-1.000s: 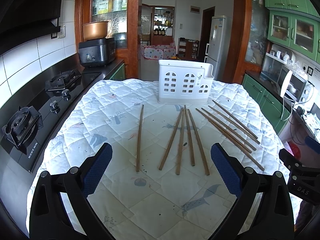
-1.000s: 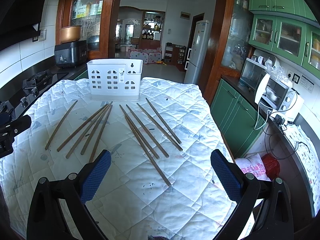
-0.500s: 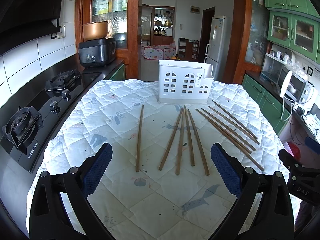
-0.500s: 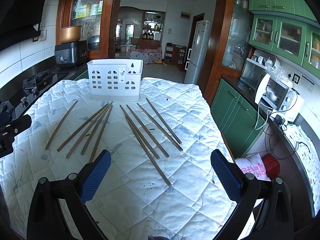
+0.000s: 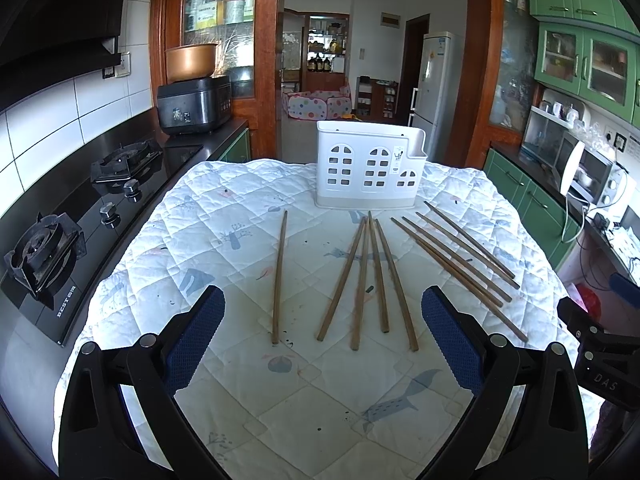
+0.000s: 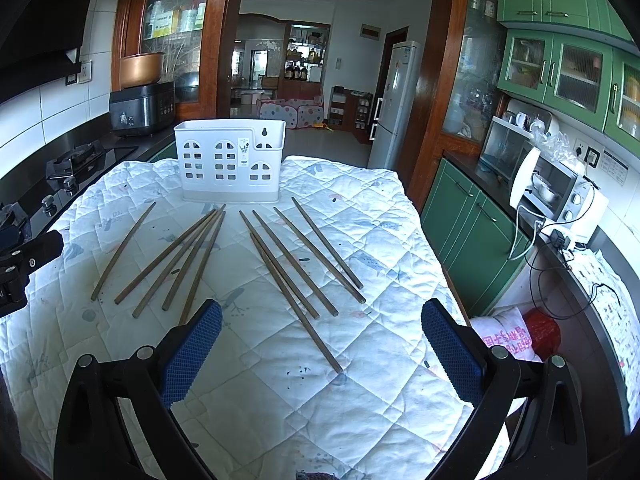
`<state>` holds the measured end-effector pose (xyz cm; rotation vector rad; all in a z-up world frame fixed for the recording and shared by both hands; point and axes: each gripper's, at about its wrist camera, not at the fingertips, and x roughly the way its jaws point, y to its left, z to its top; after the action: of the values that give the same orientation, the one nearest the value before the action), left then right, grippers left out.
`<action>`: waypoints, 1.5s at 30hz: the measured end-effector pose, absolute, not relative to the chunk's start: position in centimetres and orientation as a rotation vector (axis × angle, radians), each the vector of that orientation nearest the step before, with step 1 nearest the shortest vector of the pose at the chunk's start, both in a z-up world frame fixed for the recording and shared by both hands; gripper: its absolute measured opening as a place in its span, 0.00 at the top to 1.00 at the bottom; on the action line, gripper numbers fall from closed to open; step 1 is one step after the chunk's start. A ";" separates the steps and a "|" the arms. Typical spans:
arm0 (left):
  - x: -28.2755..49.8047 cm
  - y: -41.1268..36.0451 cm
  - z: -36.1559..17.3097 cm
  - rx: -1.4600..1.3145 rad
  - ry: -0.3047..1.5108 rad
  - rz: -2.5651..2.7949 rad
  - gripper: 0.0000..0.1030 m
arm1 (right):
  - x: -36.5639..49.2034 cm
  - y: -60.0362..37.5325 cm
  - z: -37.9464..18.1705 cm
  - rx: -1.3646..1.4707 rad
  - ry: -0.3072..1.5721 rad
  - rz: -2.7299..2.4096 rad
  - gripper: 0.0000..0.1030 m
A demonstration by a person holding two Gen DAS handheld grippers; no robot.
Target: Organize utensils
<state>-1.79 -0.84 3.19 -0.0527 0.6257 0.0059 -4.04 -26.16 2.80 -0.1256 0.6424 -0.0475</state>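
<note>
Several brown wooden chopsticks lie loose on a quilted white cloth [image 5: 224, 240]. One chopstick [image 5: 279, 276] lies alone at the left, a fanned bunch [image 5: 370, 276] in the middle, another group [image 5: 456, 254] at the right. Behind them stands a white plastic utensil holder [image 5: 370, 164] with window-shaped holes, seemingly empty. My left gripper [image 5: 323, 316] hovers open above the cloth's near part, nothing between its blue pads. My right gripper [image 6: 322, 320] is open too, over the right group [image 6: 304, 256], holding nothing. The holder [image 6: 230, 160] sits far left in its view.
A black gas hob [image 5: 80, 216] runs along the left of the table, with a rice cooker [image 5: 194, 104] behind it. Green cabinets [image 6: 472, 220] and a toaster oven [image 6: 556, 188] line the right side. Past the table's right edge the floor drops away.
</note>
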 end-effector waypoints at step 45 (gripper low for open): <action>2.7 0.0 -1.0 -0.106 0.796 0.011 0.05 | -0.6 -26.3 -1.0 -0.122 0.751 0.045 0.06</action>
<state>2.71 0.02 -1.02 -0.1056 0.7962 0.0111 -0.63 -26.26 -1.02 -0.1224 0.7507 0.0449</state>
